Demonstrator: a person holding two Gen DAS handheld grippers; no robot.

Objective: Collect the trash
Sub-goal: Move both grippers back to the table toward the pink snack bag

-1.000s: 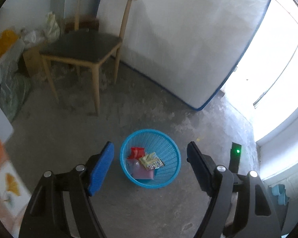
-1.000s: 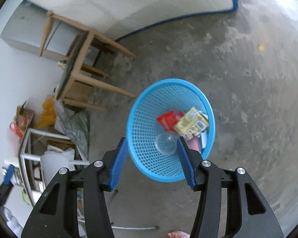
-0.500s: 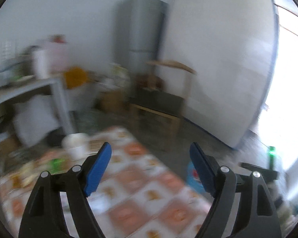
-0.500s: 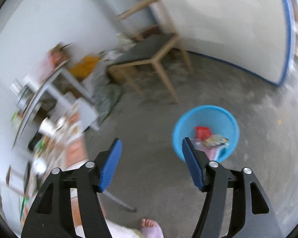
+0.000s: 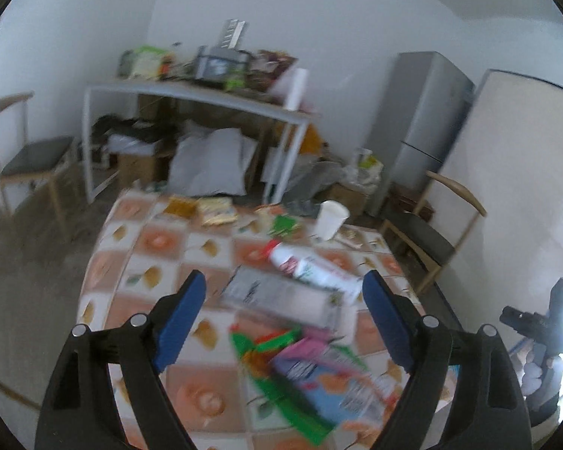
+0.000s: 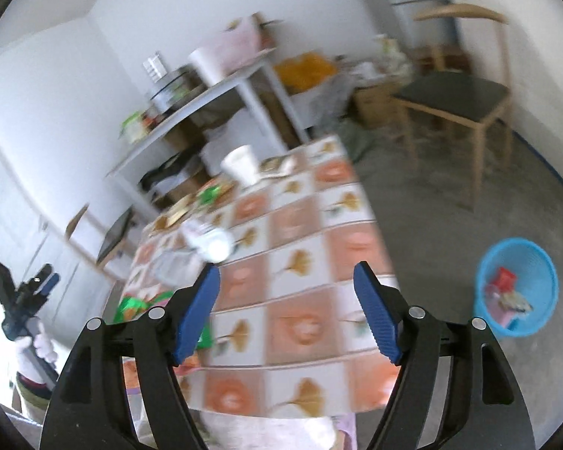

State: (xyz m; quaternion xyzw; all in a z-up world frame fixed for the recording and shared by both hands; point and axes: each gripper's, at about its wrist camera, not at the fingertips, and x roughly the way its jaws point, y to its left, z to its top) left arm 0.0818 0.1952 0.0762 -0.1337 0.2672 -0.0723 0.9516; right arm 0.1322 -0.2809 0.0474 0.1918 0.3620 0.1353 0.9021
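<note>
Returning to the table (image 5: 161, 240), you carry nothing: the left gripper (image 5: 285, 315) and right gripper (image 6: 285, 311) have just been opening, jaws wide and empty. Trash (image 5: 281, 296) lies below the left gripper; the basket (image 6: 518, 288) waits on the floor. Next, pick one piece.

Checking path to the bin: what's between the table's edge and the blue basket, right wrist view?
Only bare concrete floor separates the tablecloth's edge from the blue basket in the right wrist view; no trash or furniture lies there.
</note>
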